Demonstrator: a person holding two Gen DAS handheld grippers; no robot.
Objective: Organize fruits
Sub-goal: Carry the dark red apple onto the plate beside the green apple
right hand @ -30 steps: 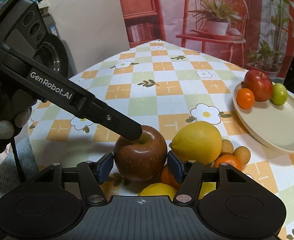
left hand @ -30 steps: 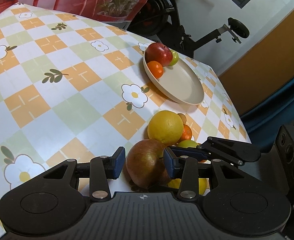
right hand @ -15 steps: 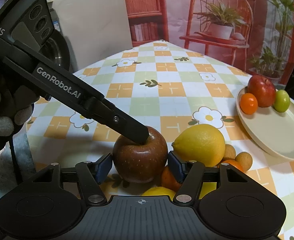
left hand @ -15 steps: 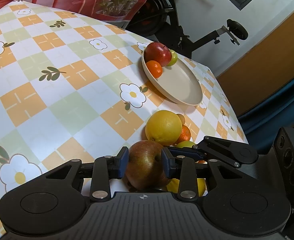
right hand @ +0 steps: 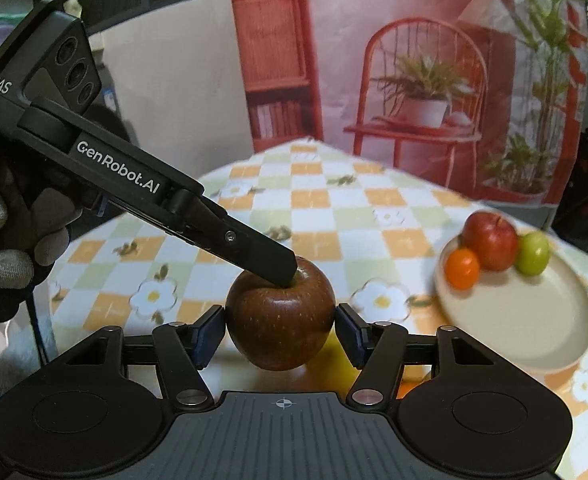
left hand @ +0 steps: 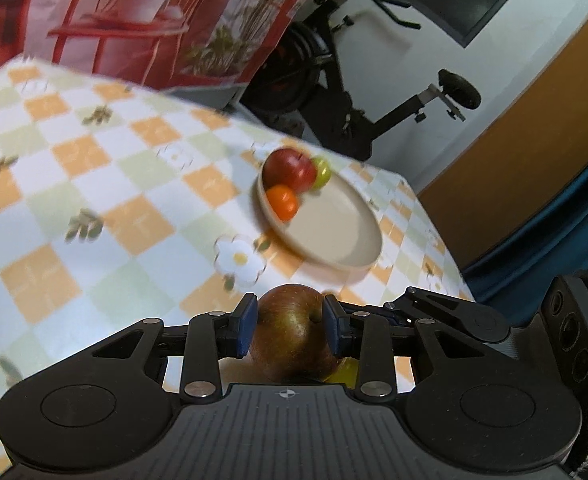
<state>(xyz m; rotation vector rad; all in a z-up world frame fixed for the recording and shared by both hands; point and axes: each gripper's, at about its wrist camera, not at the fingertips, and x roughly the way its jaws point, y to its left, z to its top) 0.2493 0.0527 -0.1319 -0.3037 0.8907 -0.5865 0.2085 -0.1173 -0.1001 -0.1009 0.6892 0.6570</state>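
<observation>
A dark red-brown apple hangs above the checked tablecloth. My left gripper is shut on it, blue pads pressing both sides. In the right wrist view its upper finger rests in the stem hollow of the apple. My right gripper is also shut on the apple across its width. A beige plate holds a red apple, a small orange and a green fruit at its far end. Yellow fruit shows blurred under the held apple.
A gloved hand holds the left gripper at the left edge. An exercise bike stands past the table's far edge. A printed backdrop with a red chair hangs behind the table. A dark blue curtain is on the right.
The left jaws closed onto the apple. Both grippers then rose together with it, and the lemon and small fruits dropped almost out of sight underneath.
</observation>
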